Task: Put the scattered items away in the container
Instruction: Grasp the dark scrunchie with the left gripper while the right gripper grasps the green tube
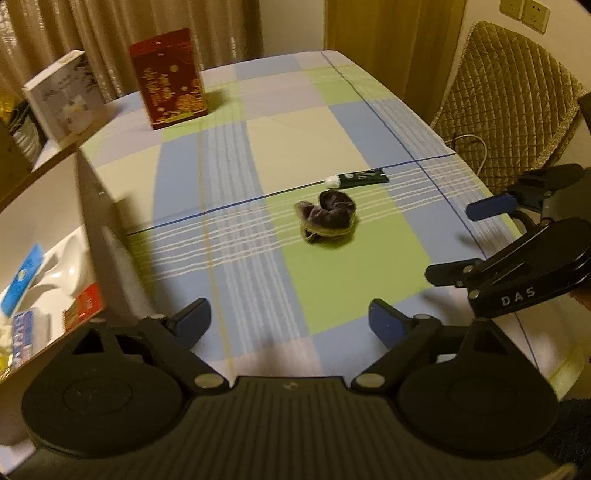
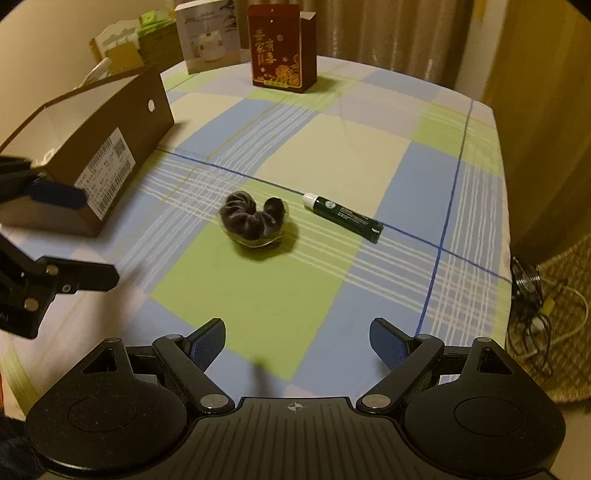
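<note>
A dark purple scrunchie [image 1: 327,218] [image 2: 253,220] lies mid-table on the checked cloth. A dark green tube with a white cap [image 1: 357,177] [image 2: 343,217] lies just beyond and to its right. The open cardboard box [image 2: 96,147] stands at the table's left; its wall [image 1: 94,206] is close on my left, and several small items lie inside. My left gripper [image 1: 290,325] is open and empty, low over the near table. My right gripper [image 2: 297,341] is open and empty, also short of the scrunchie. Each gripper shows at the edge of the other's view.
A red gift box [image 1: 168,79] [image 2: 282,48] stands upright at the far side, with a white product box [image 1: 64,94] [image 2: 207,35] to its left. A quilted chair [image 1: 506,107] stands beyond the right edge. Cables and a small fan [image 2: 528,280] lie on the floor at right.
</note>
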{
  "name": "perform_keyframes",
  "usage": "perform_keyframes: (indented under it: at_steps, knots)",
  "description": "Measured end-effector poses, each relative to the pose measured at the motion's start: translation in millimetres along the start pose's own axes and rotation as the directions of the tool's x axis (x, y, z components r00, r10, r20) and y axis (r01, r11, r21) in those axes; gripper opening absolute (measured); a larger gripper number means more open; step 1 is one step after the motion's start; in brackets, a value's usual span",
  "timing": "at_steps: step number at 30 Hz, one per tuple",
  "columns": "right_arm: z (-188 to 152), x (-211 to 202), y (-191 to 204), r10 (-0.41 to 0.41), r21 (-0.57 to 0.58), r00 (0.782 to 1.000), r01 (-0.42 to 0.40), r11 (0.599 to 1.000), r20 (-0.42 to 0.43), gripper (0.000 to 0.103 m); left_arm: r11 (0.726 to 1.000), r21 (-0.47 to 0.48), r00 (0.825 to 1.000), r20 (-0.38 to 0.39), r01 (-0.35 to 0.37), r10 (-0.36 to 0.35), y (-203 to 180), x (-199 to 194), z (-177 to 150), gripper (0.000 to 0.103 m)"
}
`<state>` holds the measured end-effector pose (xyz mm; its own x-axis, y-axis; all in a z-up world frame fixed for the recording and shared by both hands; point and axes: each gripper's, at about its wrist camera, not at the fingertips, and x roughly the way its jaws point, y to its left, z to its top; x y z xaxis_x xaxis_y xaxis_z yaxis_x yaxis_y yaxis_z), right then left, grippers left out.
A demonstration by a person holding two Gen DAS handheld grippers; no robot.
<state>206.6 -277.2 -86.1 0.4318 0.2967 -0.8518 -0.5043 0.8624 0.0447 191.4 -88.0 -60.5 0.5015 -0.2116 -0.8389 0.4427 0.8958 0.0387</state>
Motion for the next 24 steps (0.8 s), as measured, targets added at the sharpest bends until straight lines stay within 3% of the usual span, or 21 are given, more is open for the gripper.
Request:
perform_keyframes:
  at_steps: [4, 12, 22, 24]
  knots:
    - [3, 11, -18, 0.035, -0.03, 0.999, -0.035, 0.999, -0.015, 0.091, 0.999, 0.022, 0.999, 0.013, 0.03, -0.03, -5, 18, 12, 0.079]
    - [20, 35, -50, 0.115, -0.154, 0.993, -0.118, 0.981, -0.031, 0.09, 0.996, 0.024, 0.997, 0.017, 0.081, -0.081, -15, 56, 37, 0.079]
    - [46, 54, -75, 0.166, -0.19, 0.986, -0.168, 0.967, -0.025, 0.09, 0.996, -0.036, 0.997, 0.008, 0.081, -0.081, -18, 106, 69, 0.078]
    - [51, 56, -74, 0.176, -0.218, 0.984, -0.177, 0.96, -0.025, 0.09, 0.995, -0.053, 0.997, -0.007, 0.083, -0.083, -16, 115, 72, 0.065]
